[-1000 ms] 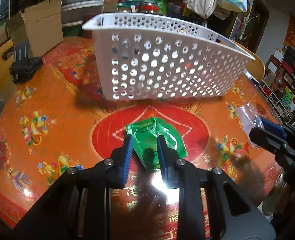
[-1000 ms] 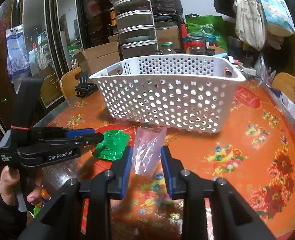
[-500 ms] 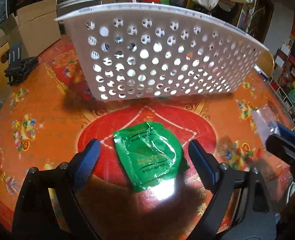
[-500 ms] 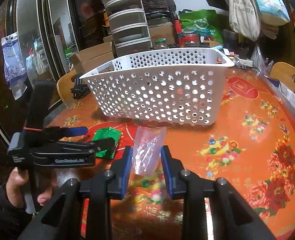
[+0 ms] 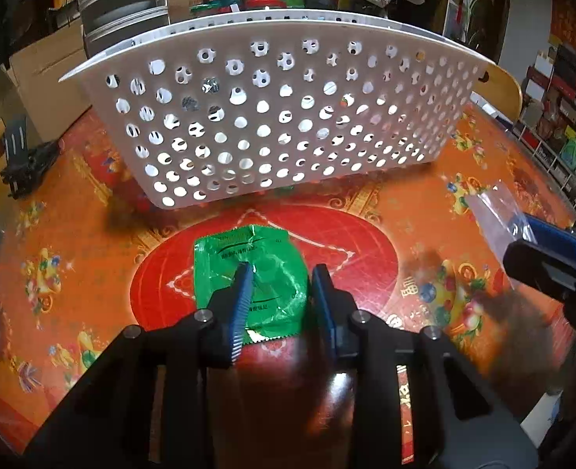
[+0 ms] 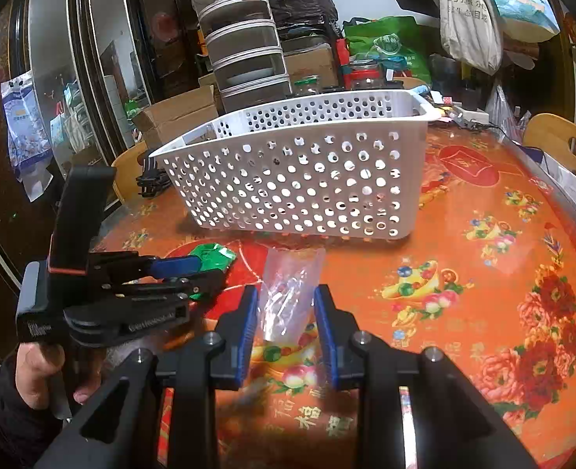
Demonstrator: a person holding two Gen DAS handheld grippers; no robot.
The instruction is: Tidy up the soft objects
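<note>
A green foil packet (image 5: 225, 250) lies on the red and orange tablecloth (image 5: 366, 211), in front of a white perforated basket (image 5: 272, 117). My left gripper (image 5: 280, 277) points down at the packet. Its jaws are closing, and the packet's right part is bunched between the blue pads. From the right wrist view the left gripper (image 6: 206, 269) shows at the left, with the green packet (image 6: 213, 252) at its tips. My right gripper (image 6: 284, 297) is shut on a clear plastic bag (image 6: 288, 277) and holds it above the table. The basket (image 6: 299, 179) stands behind it.
A black clip-like object (image 5: 26, 160) lies on the table's left side. Cardboard boxes (image 6: 178, 117), stacked containers (image 6: 245, 51), jars and hanging bags crowd the space behind the basket. A wooden chair (image 6: 561, 144) stands at the right. A hand (image 6: 38, 367) grips the left tool.
The left jaws went from narrow to wide open, then closed onto the green packet as the gripper moved toward the basket. The right gripper kept its hold on the clear bag.
</note>
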